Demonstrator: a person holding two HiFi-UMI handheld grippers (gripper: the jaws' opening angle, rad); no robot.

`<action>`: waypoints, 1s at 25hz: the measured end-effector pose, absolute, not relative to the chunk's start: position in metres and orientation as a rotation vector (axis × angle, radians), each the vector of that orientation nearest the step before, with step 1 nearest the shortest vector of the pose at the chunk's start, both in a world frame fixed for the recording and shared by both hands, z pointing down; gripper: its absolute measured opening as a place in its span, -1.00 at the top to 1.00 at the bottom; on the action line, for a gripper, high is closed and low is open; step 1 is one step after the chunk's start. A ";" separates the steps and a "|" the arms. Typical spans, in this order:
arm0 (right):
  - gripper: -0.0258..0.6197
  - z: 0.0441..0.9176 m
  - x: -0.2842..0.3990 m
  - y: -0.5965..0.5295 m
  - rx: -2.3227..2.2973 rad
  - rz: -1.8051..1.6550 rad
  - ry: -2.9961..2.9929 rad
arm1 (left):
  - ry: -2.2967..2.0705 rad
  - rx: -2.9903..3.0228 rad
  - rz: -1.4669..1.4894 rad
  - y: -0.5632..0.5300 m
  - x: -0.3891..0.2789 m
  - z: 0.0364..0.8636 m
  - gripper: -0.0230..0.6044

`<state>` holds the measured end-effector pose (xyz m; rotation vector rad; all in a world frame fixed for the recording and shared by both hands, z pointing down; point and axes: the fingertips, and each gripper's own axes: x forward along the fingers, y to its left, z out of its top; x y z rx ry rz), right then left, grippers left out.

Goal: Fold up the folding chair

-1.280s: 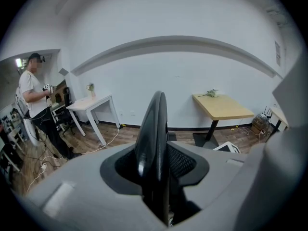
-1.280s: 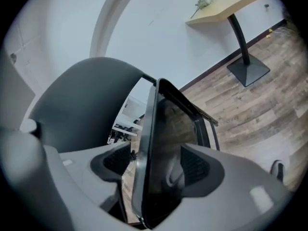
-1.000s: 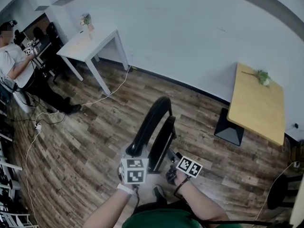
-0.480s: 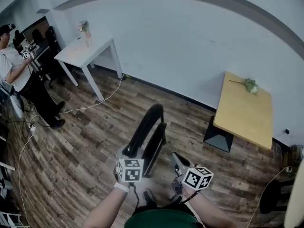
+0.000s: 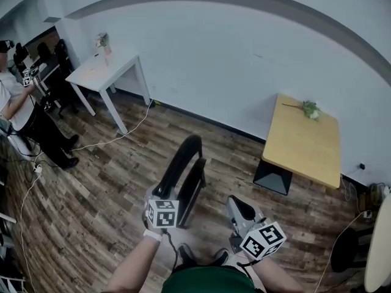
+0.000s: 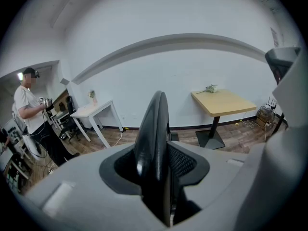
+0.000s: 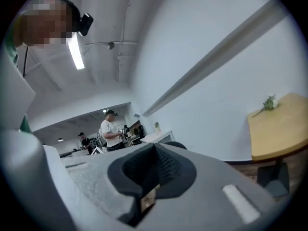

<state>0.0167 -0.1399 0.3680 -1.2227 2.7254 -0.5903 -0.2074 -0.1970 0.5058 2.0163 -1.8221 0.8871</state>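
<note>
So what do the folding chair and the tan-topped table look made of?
Folding chair: black, smooth, a glossy streak along its edge; plastic or painted metal, hard to tell.
Tan-topped table: even, matt pale top, likely wood or laminate; dark pedestal, probably metal.

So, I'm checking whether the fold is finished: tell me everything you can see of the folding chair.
The folding chair is black, with a glossy curved rail along its top, and looks folded flat, seat against back. It stands on edge over the wood floor, a thin slab seen almost edge-on from above; its feet are hidden. The left gripper is clamped on the near end of the rail, and nothing else visibly touches it.
</note>
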 end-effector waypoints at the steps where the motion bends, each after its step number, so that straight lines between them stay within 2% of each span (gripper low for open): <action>1: 0.91 0.359 0.020 -0.138 -1.237 -0.532 2.736 | -1.824 2.018 0.888 -0.197 -0.207 0.506 0.39; 17: 0.91 0.287 0.048 -0.122 -1.463 0.055 2.787 | -1.825 2.017 0.891 -0.200 -0.213 0.504 0.39; 25: 0.91 0.284 0.050 -0.129 -1.540 0.108 2.762 | -1.815 2.016 0.879 -0.201 -0.216 0.504 0.38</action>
